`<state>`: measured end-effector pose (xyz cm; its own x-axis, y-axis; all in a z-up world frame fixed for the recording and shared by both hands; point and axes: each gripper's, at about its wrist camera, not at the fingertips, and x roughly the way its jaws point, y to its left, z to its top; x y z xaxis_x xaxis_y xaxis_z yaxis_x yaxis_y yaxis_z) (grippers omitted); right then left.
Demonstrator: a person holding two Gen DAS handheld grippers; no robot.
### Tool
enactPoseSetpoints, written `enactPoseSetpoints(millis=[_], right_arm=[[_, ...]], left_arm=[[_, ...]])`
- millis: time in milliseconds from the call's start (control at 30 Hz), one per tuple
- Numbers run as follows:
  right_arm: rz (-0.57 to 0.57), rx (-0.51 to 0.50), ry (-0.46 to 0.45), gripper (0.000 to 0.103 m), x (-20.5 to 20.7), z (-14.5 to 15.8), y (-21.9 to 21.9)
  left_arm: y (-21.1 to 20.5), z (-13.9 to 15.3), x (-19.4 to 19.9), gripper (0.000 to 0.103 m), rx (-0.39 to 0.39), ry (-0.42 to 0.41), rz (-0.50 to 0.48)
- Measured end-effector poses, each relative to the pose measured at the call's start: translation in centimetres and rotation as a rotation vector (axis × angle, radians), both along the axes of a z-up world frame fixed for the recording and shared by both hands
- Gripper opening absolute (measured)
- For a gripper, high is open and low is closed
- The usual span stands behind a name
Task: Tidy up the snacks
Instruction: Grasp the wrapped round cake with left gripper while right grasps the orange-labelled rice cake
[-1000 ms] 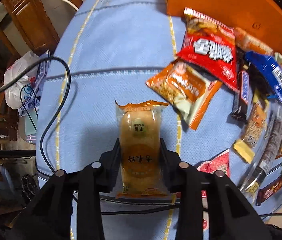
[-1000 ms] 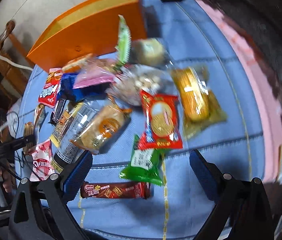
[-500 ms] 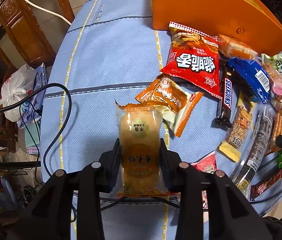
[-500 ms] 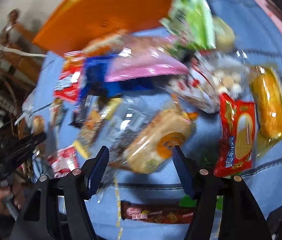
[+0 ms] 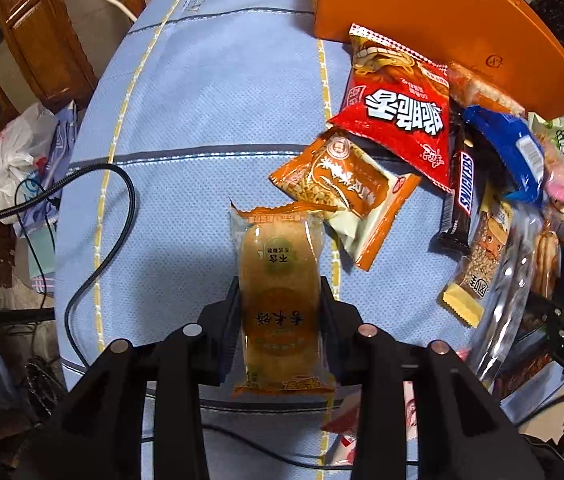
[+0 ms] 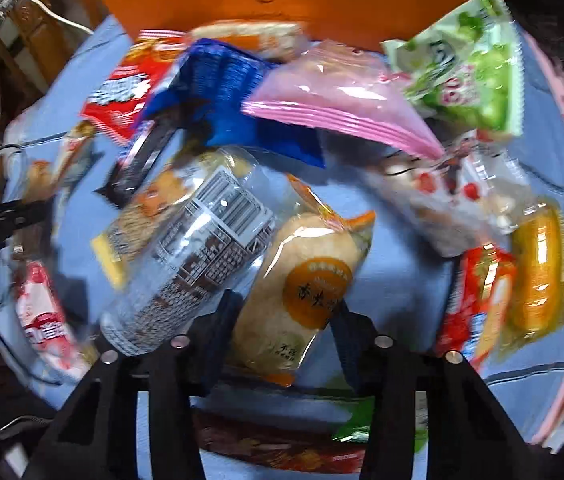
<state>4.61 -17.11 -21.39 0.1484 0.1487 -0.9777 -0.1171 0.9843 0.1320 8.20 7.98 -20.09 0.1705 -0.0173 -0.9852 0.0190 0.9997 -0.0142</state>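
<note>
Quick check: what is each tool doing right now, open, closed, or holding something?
Left tool: closed on an orange-wrapped rice cake.
Right tool: jaws just closing around a second rice cake; firm grip cannot be told.

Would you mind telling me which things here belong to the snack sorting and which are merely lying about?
Part of the job:
- rice cake packet in the left gripper
- second rice cake packet between the closing right gripper
- red snack bag
- Snickers bar
- orange box

Lying about:
- black cable
- white plastic bag
- wooden cabinet
</note>
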Motion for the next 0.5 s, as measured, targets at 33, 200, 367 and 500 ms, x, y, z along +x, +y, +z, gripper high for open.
enactPoseSetpoints(millis=[33,200,367,500], right_arm=[[-0.02,0.023,-0.01,0.042,0.0,0.4,-0.6],[-0.074,0.175,-0.105,0.039,-0.9,4.5,-3.0],[-0.07,0.221,-0.174,0.038,-1.3,7.2,-4.0],[-0.068,0.246,-0.218,0.038,-0.8,9.3,-4.8]], left_arm=[[0.3,0.1,0.0,0.035,-0.02,-0.005,0.011],[0.7,2.8,-0.5,0.035,-0.042,-0.111,-0.009],[-0.2,5.7,-0.1,0.035,-0.061,-0.166,-0.035],[-1.7,7.9,0.5,0.035,-0.082,-0.202,-0.051]])
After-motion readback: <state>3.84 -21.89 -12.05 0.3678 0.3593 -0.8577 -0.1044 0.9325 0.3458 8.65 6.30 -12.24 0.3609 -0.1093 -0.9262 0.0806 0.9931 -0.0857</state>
